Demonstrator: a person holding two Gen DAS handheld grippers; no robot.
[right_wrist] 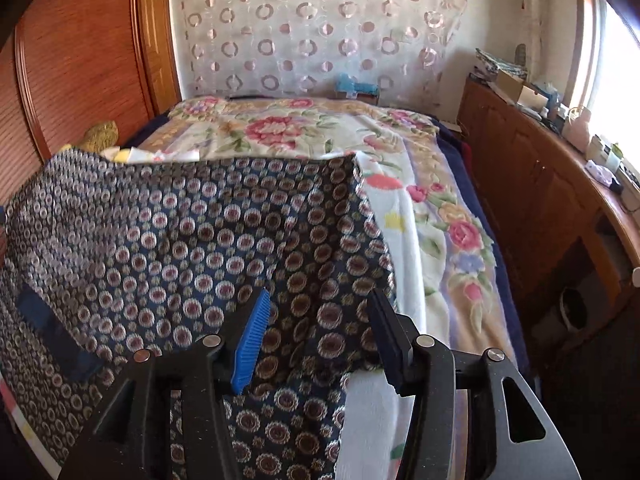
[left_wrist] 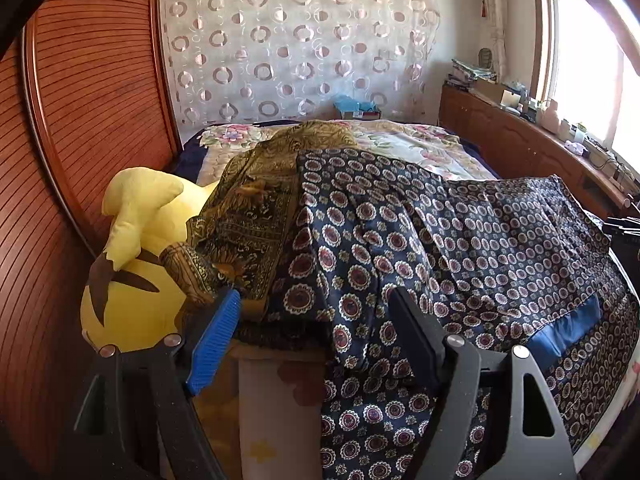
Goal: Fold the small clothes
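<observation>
A navy garment with round medallion print [left_wrist: 460, 236] lies spread across the near part of the bed; it also fills the left of the right wrist view [right_wrist: 180, 232]. A folded olive-gold patterned garment [left_wrist: 260, 208] lies at its left, partly under it. My left gripper [left_wrist: 316, 296] is open, its jaws on either side of the navy cloth's left edge by the gold garment. My right gripper [right_wrist: 320, 300] is open over the navy garment's right near corner, fingers apart, nothing clamped.
A yellow plush toy [left_wrist: 136, 248] lies at the left against the wooden headboard [left_wrist: 80, 120]. The floral blanket [right_wrist: 288, 128] covers the bed. A wooden cabinet [right_wrist: 540, 200] with clutter runs along the right under the window. A circle-print curtain [left_wrist: 296, 40] hangs behind.
</observation>
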